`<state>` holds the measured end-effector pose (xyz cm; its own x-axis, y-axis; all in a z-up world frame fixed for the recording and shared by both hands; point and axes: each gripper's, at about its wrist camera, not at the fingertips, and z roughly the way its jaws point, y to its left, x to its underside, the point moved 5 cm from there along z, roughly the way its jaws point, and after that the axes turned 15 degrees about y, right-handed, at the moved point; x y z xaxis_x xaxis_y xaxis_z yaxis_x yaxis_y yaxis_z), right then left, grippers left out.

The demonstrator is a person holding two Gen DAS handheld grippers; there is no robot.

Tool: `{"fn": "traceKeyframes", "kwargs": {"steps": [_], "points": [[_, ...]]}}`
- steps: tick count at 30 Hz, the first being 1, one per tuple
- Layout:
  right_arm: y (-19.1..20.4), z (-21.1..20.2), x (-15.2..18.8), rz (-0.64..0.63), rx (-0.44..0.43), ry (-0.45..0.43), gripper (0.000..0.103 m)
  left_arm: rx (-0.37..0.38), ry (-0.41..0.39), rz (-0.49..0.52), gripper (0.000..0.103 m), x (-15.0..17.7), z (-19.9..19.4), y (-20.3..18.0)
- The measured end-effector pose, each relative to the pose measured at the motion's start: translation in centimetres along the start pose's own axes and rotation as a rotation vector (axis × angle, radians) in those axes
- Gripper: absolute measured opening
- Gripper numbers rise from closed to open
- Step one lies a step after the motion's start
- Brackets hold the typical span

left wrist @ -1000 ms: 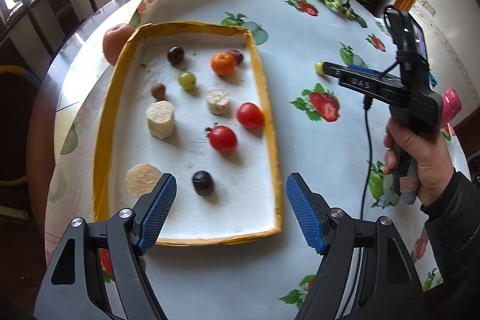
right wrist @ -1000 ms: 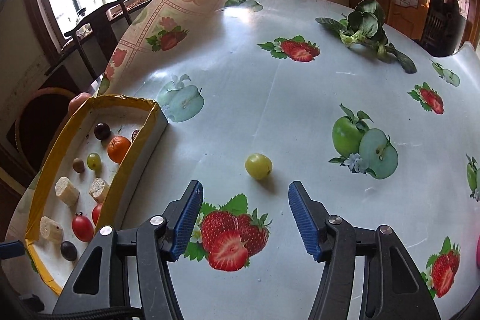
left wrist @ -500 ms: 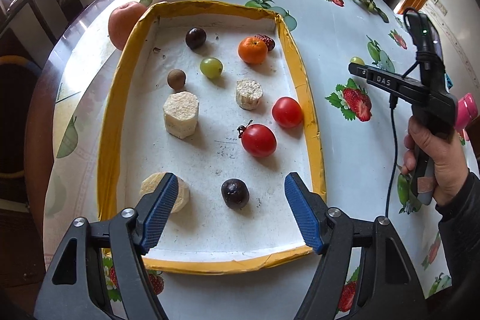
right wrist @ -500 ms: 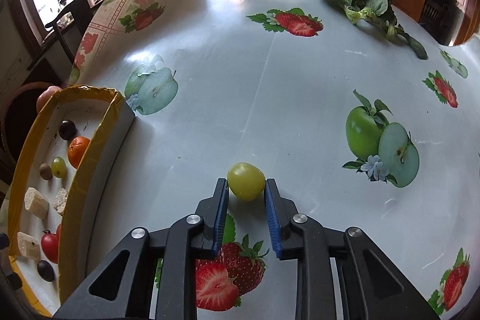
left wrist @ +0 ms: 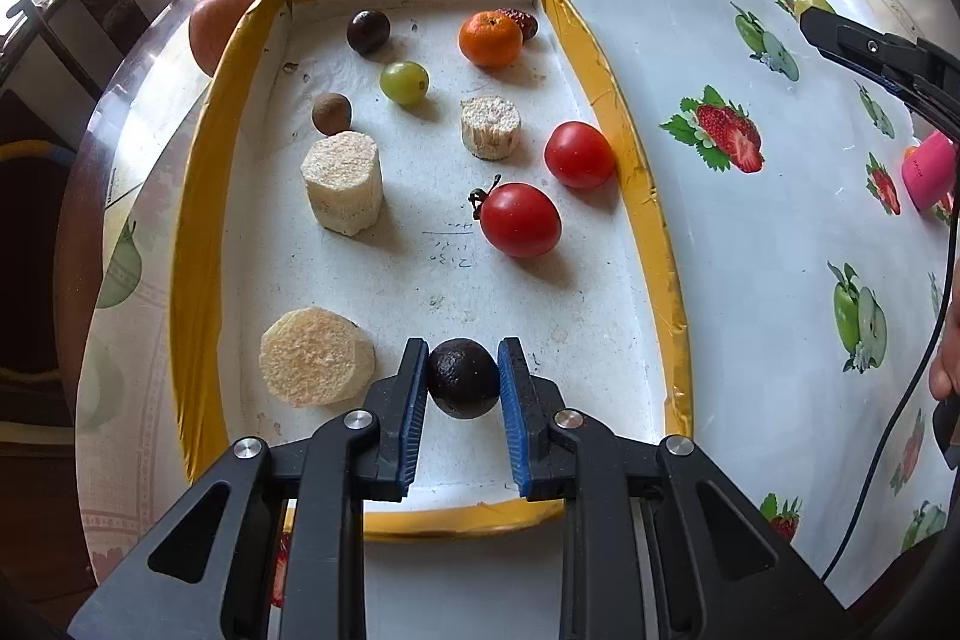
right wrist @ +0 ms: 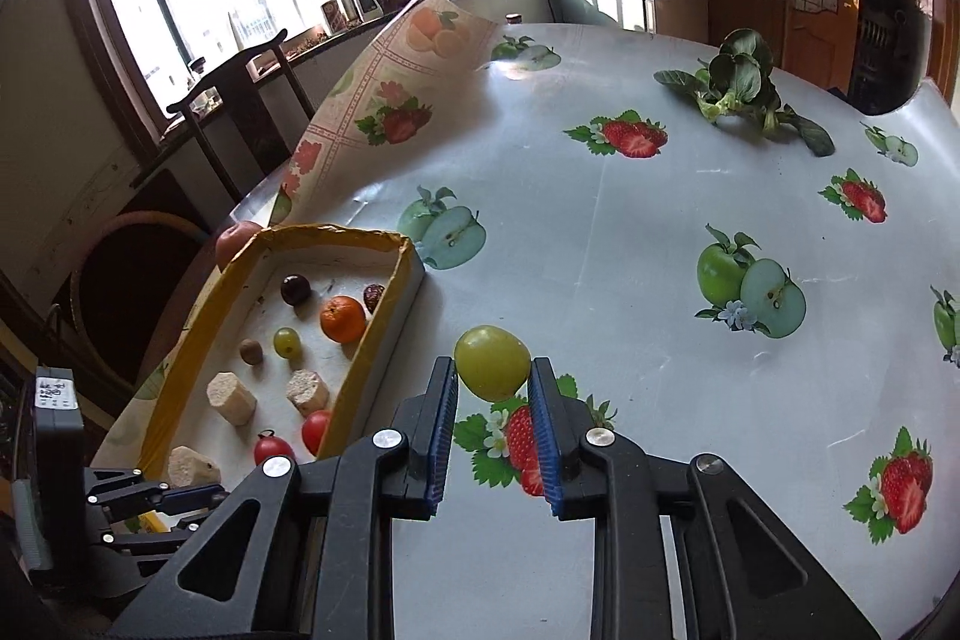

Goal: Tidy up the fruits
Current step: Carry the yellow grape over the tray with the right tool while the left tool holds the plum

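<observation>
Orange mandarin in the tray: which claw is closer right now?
Left. The left claw is inside the tray, at its near end, shut on a dark plum; the mandarin sits at the far end. The right claw is outside, holding a green grape.

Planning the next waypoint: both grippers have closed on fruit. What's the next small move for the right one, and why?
Probably carry it left, over the yellow rim and into the tray. The right gripper is shut on the green grape, which appears already clear of the tablecloth. A matching grape already lies in the tray. The left gripper grips the dark fruit at the near end, so aim for the far end.
</observation>
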<state>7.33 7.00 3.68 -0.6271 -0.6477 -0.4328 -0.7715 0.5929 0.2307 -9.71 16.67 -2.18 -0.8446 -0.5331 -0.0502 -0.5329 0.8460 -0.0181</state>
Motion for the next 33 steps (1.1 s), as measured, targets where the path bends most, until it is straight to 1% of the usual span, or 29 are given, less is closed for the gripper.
{"fn": "traceKeyframes", "kwargs": {"steps": [6, 15, 23, 33], "points": [[3.7, -2.3, 1.0, -0.057, -0.044, -0.013, 0.024, 0.025, -0.027, -0.014, 0.021, 1.0, -1.9, 0.3], [7.7, -3.1, 2.4, -0.125, -0.084, -0.003, 0.024, 0.036, -0.064, -0.035, 0.021, 1.7, -3.5, 1.1], [10.5, -1.8, 4.2, -0.164, -0.110, 0.038, 0.024, 0.040, -0.079, -0.057, 0.021, 1.8, -4.1, 2.1], [11.6, 0.4, 5.1, -0.176, -0.116, 0.086, 0.024, 0.049, -0.082, -0.069, 0.021, 1.1, -4.2, 2.8]]}}
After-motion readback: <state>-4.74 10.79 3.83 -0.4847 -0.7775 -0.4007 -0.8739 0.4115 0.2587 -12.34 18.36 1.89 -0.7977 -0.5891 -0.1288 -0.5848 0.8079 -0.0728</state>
